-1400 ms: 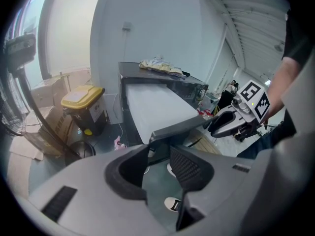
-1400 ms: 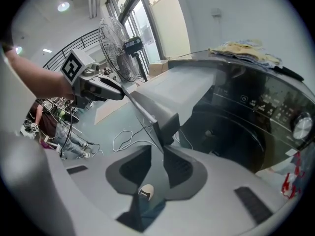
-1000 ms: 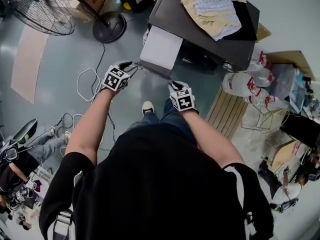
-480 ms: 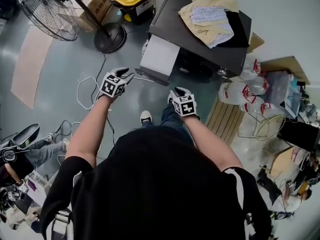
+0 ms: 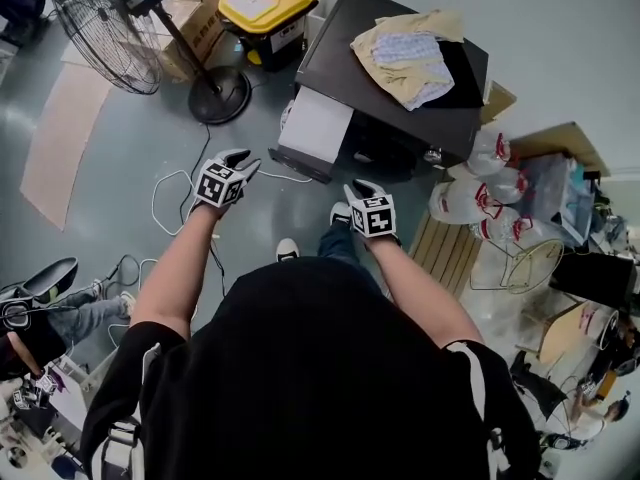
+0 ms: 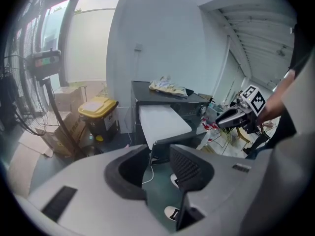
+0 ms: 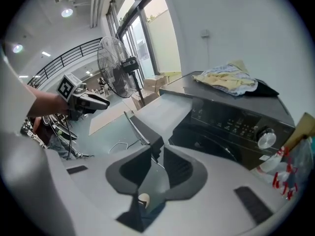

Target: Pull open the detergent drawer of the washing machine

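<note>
A dark washing machine (image 5: 420,108) stands ahead with crumpled clothes (image 5: 405,53) on its top. From its front left corner a white-topped drawer (image 5: 315,128) sticks out towards me; it also shows as the drawer (image 6: 162,122) and the drawer (image 7: 147,117) in the gripper views. My left gripper (image 5: 243,161) hovers a little short of the drawer's left corner, open and empty. My right gripper (image 5: 358,185) hangs in front of the machine, also open with nothing between its pads. The control knob (image 7: 266,138) sits on the dark front panel.
A pedestal fan (image 5: 105,28), a yellow-lidded bin (image 5: 265,3) and cardboard boxes (image 5: 195,28) stand at the left of the machine. A white cable (image 5: 175,193) lies on the floor. Plastic bags (image 5: 475,193), a wooden pallet (image 5: 450,248) and a wire basket (image 5: 515,263) crowd the right.
Both grippers have risen and drawn back from the drawer. The left one was at its corner a second ago and now hangs apart from it. Both stay empty.
</note>
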`<state>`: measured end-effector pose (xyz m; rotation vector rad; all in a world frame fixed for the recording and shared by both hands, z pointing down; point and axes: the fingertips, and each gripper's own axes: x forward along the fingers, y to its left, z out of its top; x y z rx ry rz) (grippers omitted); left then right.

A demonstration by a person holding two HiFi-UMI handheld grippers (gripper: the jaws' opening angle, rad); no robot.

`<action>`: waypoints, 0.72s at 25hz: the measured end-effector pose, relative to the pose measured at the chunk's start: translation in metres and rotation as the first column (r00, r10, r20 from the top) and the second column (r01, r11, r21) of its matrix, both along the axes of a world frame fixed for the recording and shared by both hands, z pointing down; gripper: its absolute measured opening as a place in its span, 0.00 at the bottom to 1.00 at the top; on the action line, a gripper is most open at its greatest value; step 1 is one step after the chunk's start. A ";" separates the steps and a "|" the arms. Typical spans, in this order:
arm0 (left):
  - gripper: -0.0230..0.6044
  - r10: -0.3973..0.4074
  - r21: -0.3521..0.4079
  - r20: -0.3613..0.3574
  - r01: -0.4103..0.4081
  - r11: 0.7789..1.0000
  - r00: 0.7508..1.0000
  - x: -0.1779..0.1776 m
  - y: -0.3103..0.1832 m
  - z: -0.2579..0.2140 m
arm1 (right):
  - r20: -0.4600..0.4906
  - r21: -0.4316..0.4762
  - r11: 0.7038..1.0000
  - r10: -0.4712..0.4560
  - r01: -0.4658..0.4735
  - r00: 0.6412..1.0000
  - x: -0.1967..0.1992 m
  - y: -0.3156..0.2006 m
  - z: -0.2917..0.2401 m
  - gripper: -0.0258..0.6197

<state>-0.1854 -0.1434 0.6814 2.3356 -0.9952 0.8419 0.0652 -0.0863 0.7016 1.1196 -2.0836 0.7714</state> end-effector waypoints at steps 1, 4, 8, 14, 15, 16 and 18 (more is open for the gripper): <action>0.27 0.001 0.008 -0.004 -0.001 1.000 1.000 0.001 0.001 -0.004 | 0.002 0.009 1.000 0.001 -0.001 1.000 0.000 -0.001 -0.004 0.16; 0.27 0.000 0.026 -0.014 0.000 1.000 1.000 0.003 0.004 -0.014 | 0.010 0.030 1.000 0.009 -0.010 1.000 0.003 -0.001 -0.015 0.16; 0.27 0.008 0.024 0.004 -0.008 1.000 1.000 -0.002 0.010 -0.015 | 0.009 0.051 0.998 0.027 -0.028 1.000 0.009 -0.001 -0.026 0.15; 0.27 0.008 0.053 -0.009 -0.007 0.999 1.000 -0.003 0.013 -0.033 | 0.004 0.089 0.994 0.059 -0.060 0.998 0.022 -0.004 -0.045 0.13; 0.27 0.009 0.057 -0.011 -0.008 0.998 1.000 -0.002 0.014 -0.036 | 0.004 0.096 0.993 0.065 -0.066 0.998 0.025 -0.004 -0.048 0.12; 0.27 0.010 0.061 -0.013 -0.009 0.998 1.000 -0.002 0.016 -0.038 | 0.005 0.103 0.992 0.071 -0.071 0.997 0.027 -0.004 -0.051 0.12; 0.27 0.013 0.069 -0.018 -0.012 0.998 1.000 -0.001 0.020 -0.042 | 0.006 0.116 0.990 0.079 -0.079 0.997 0.030 -0.003 -0.057 0.12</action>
